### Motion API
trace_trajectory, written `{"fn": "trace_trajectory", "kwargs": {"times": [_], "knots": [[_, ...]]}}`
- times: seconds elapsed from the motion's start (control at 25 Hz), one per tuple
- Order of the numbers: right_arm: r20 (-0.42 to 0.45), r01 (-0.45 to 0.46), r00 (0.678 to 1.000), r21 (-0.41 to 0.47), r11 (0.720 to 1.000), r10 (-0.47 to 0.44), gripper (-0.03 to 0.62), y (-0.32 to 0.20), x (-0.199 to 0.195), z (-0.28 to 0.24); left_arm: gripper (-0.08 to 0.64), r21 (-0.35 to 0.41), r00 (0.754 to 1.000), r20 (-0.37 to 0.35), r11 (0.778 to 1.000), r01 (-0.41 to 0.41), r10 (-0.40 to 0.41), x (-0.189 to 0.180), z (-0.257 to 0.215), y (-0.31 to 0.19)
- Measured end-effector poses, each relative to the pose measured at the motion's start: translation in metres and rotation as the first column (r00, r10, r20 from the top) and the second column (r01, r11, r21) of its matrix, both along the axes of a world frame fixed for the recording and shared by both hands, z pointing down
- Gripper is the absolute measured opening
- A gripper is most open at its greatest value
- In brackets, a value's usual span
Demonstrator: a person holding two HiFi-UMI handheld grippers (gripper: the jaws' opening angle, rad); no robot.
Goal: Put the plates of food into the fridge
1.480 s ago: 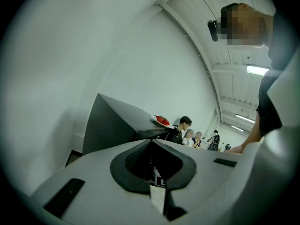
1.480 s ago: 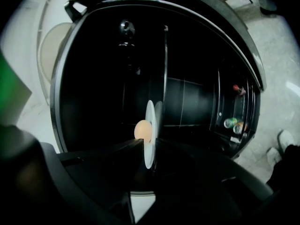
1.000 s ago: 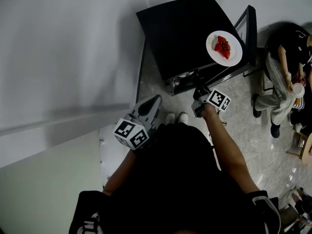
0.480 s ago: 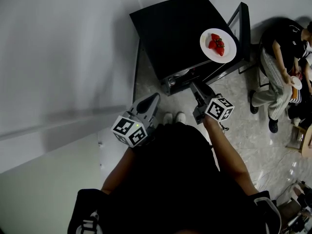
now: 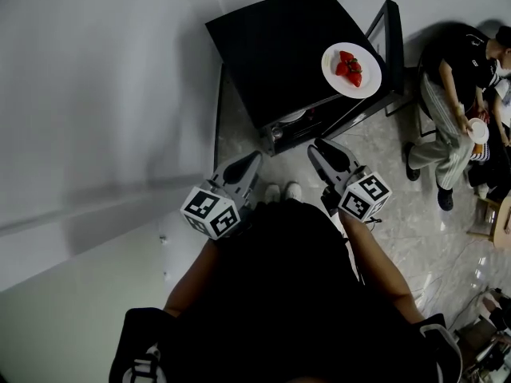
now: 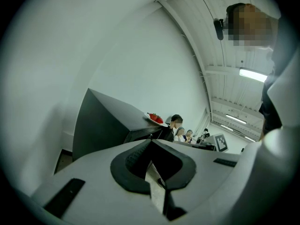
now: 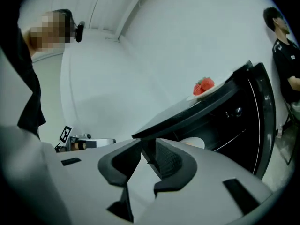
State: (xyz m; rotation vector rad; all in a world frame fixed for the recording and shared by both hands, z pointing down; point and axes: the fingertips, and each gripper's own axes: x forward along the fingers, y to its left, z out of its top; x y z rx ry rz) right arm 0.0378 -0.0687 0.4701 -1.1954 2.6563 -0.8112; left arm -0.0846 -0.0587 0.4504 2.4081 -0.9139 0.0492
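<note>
A white plate of strawberries (image 5: 351,70) sits on top of the low black fridge (image 5: 271,46), near its right front corner; the plate of strawberries (image 7: 204,90) also shows in the right gripper view and, small, as the plate of strawberries (image 6: 154,119) in the left gripper view. The fridge door (image 5: 391,46) stands open to the right. A second white plate (image 5: 291,116) lies on a shelf inside. My right gripper (image 5: 323,146) hovers just in front of the opening, open and empty. My left gripper (image 5: 254,159) hangs to its left, tips together, holding nothing.
A white wall runs along the left side. A person sits on a chair (image 5: 455,94) right of the fridge door, with more people behind. My shoes (image 5: 283,191) stand on the tiled floor in front of the fridge.
My right gripper has drawn back from the fridge opening toward my body, empty. The left gripper has barely moved.
</note>
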Motion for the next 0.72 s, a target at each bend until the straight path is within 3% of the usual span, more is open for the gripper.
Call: {"fn": "trace_trajectory", "kwargs": {"times": [0.48,0.72], "knots": [[-0.027,0.016,1.0,0.142,0.99,-0.012,0.107,0.026,-0.014,-0.058,0.023,0.027,0.996,-0.015,0.996,-0.083,0.083,0.012,-0.005,0.003],[0.049,-0.057,0.997,0.084,0.995,0.053,0.107,0.027,0.004,-0.053,0.023,0.083,0.995,-0.028,0.992,-0.093,0.096,0.019,-0.013,0.0]]}}
